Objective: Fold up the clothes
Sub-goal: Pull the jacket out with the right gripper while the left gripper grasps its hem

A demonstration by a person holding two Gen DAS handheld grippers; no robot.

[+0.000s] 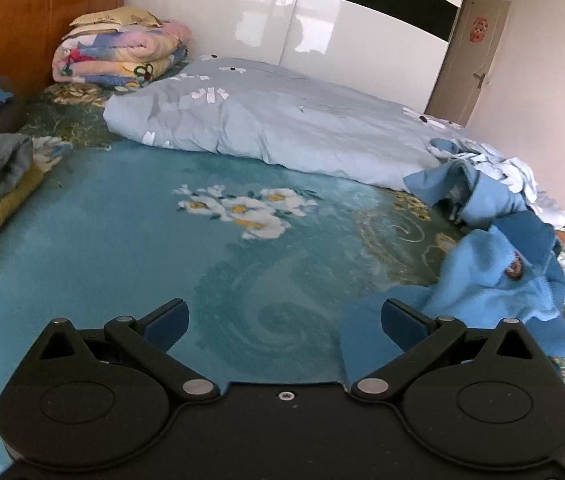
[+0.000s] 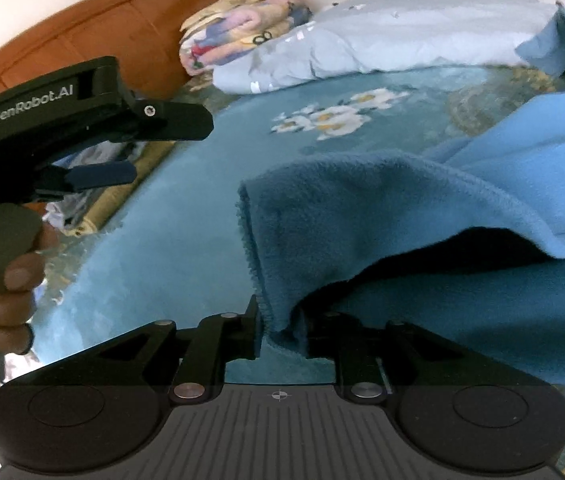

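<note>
between the right gripper (image 2: 280,334) jaws: blue fleece garment (image 2: 422,216) edge, pinched, trailing right. left gripper (image 1: 284,320) jaws wide, empty, garment to its right.

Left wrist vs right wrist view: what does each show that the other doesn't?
Left wrist only: the left tool wide open with nothing between its pads, a door and a white wardrobe.

Right wrist only: the right tool pinching the hem of the blue fleece garment, plus the hand gripping the left tool's handle.

Both: the fleece garment, teal floral bedspread, grey-blue duvet, folded floral blanket and orange headboard.
</note>
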